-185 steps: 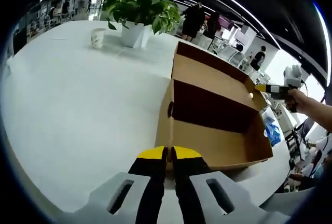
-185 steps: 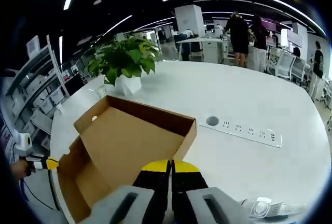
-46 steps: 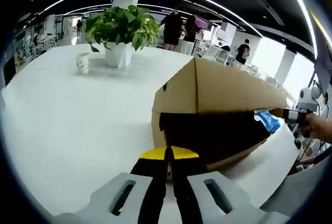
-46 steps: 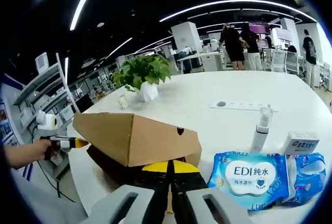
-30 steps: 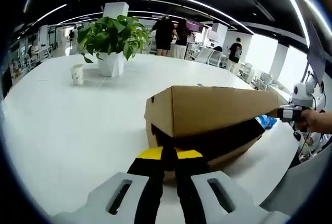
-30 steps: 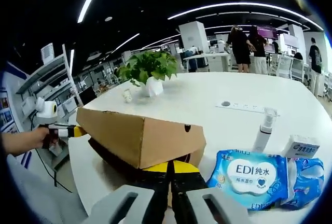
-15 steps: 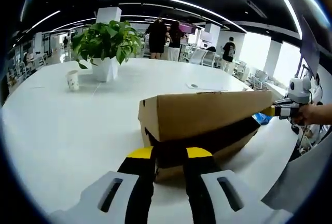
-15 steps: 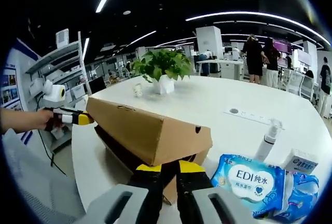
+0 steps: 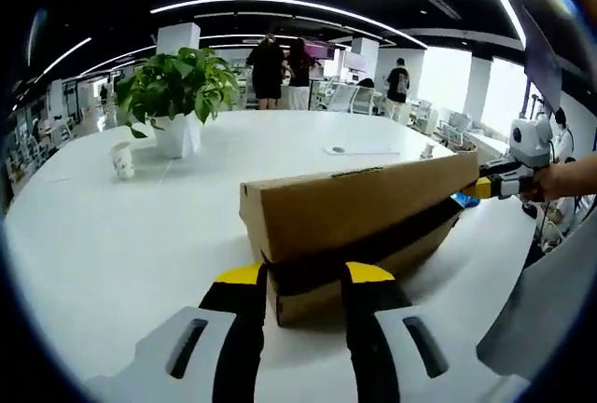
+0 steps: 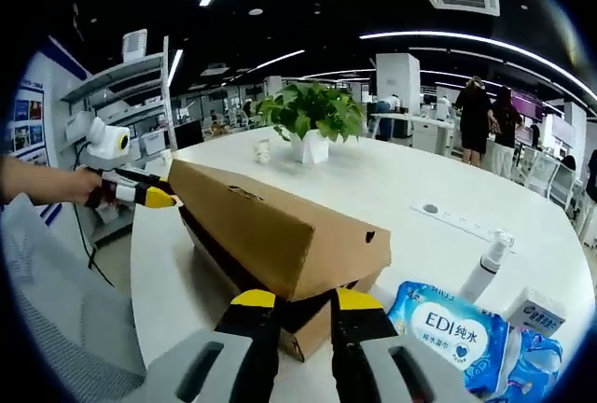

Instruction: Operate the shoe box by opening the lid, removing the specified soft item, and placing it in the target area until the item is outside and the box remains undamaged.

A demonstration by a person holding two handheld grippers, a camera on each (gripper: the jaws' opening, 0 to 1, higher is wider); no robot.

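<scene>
Two grippers flank the shoe box (image 9: 354,212) on the white table (image 9: 121,235) (lid nearly down): left gripper (image 9: 300,277) and right gripper (image 10: 303,302) both spread apart at opposite corners.

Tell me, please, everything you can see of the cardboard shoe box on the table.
The shoe box is plain brown cardboard, long and low, resting on the white table. Its lid sits lowered over the base but not fully closed: a dark gap shows beneath the lid's edge along the side. A small dark hole marks one end wall. The open left gripper straddles one end, the open right gripper the opposite end. A blue wet-wipes pack lies beside it.
</scene>
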